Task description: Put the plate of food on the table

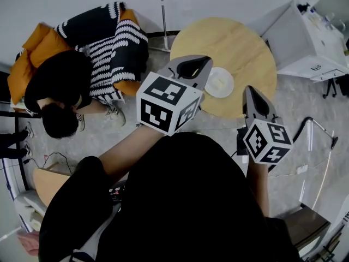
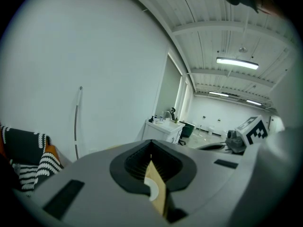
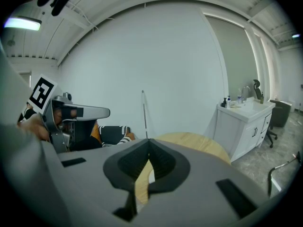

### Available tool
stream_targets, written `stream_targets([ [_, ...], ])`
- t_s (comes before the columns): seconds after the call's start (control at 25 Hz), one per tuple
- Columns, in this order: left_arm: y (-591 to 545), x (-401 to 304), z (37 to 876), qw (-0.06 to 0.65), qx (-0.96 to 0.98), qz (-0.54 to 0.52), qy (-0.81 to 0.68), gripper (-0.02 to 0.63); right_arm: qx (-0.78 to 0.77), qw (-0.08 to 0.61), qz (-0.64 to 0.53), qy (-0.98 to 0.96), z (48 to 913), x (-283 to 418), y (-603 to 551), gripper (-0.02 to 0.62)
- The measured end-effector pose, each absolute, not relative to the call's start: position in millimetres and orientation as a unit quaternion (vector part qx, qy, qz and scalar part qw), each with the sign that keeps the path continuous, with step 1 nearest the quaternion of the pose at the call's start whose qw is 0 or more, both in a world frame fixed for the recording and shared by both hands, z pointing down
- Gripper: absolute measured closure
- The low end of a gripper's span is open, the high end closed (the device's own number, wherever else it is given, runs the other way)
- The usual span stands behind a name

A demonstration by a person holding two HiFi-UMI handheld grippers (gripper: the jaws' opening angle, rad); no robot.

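A white plate (image 1: 220, 82) with pale food sits on the round wooden table (image 1: 240, 42), near its front edge. My left gripper (image 1: 197, 74) hovers just left of the plate, its jaws shut with nothing between them. The right gripper (image 1: 252, 98) hangs in front of the table's right edge, also shut and empty. In the left gripper view a sliver of plate (image 2: 152, 191) and tabletop shows through the slit between the jaws. The right gripper view shows the same table (image 3: 199, 143) beyond its closed jaws, with the left gripper (image 3: 66, 113) off to the left.
A person in a black-and-white striped top (image 1: 103, 48) sits in an orange armchair (image 1: 30, 53) left of the table. A white cabinet (image 1: 308, 42) stands at the back right. A thin pole (image 1: 162, 10) rises by the wall. Cables (image 1: 319, 130) lie on the floor at right.
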State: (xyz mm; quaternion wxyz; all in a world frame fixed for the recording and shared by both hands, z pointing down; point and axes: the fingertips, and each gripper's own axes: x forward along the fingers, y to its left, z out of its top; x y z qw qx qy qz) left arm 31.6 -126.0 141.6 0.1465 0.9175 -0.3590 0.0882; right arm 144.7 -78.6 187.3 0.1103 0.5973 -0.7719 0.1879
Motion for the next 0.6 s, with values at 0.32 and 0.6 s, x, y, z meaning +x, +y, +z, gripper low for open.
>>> stream_targets([
  [0.32, -136.2, 32.5, 140.5, 0.148, 0.918, 0.083, -0.358, 0.598, 0.596, 0.116, 0.185, -0.773, 185.3, 143.2, -87.0, 0.588],
  [0.6, -142.3, 33.1, 144.9, 0.149, 0.919, 0.086, -0.355, 0.598, 0.597, 0.119, 0.185, -0.771, 188.8, 144.1, -92.0, 0.588],
])
